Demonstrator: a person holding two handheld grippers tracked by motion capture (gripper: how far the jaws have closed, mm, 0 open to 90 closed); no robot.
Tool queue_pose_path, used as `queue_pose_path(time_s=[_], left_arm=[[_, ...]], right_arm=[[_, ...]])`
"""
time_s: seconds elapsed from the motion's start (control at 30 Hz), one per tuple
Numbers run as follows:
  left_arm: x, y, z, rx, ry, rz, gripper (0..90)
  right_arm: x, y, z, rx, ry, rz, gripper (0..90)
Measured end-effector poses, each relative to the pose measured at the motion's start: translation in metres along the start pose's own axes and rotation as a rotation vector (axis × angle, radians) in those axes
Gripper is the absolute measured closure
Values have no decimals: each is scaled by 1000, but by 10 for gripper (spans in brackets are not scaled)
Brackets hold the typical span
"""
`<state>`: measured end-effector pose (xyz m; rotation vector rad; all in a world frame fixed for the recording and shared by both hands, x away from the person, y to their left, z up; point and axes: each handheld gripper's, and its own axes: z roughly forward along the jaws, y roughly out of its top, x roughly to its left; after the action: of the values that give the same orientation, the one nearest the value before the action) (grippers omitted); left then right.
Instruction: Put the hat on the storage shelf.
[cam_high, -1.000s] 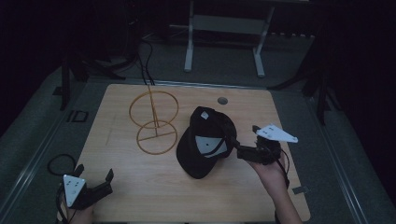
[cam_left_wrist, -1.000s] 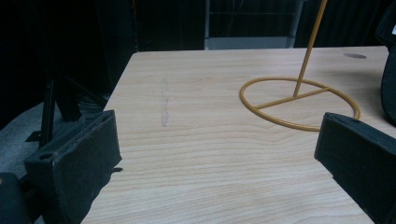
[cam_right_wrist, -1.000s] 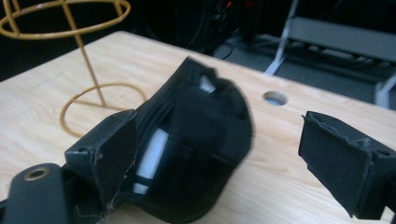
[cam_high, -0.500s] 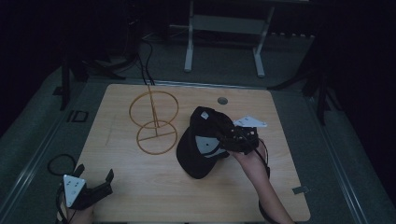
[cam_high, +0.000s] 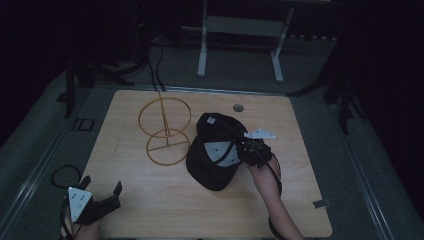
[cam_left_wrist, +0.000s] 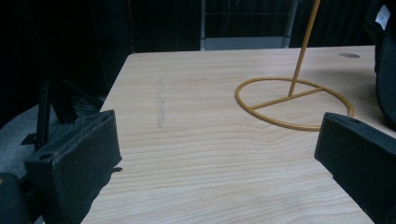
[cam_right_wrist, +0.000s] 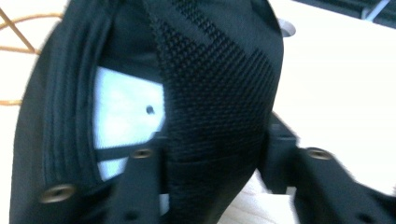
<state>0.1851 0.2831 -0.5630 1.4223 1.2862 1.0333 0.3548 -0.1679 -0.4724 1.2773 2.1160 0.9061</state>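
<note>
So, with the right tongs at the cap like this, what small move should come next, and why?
Probably close the right tongs on the black cap, then lift. In the right gripper view the mesh side sits between the two jaws, but whether they already pinch it is unclear. The gold wire stand is beside the cap, and the left tongs rest open, far off.

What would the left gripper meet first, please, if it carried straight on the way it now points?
Most likely bare table at first: the left gripper has open jaws with only wood between them. Farther along sits the yellow wire stand's base ring, slightly right of centre, though depth is hard to judge.
</note>
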Motion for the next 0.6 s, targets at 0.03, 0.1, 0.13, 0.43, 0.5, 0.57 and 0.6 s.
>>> queue_pose_path(time_s=[0.03, 0.1, 0.13, 0.43, 0.5, 0.57, 0.6], left_arm=[[0, 0, 0, 0, 1, 1, 5], [0, 0, 0, -1, 0, 0, 5], [0, 0, 0, 0, 0, 1, 5], [0, 0, 0, 2, -5, -3, 5], [0, 0, 0, 19, -10, 0, 5], [-3, 0, 1, 24, -25, 5, 5], [-4, 0, 2, 22, -33, 4, 5]], right_arm=[[0, 0, 1, 6, -2, -2, 718], [1, -1, 4, 8, -10, -7, 829], [1, -1, 4, 3, -13, -4, 863], [1, 11, -1, -82, -14, 42, 883], [0, 17, -7, -116, -18, 56, 883], [-1, 23, -13, -150, -24, 65, 884], [-2, 26, -17, -164, -30, 73, 884]])
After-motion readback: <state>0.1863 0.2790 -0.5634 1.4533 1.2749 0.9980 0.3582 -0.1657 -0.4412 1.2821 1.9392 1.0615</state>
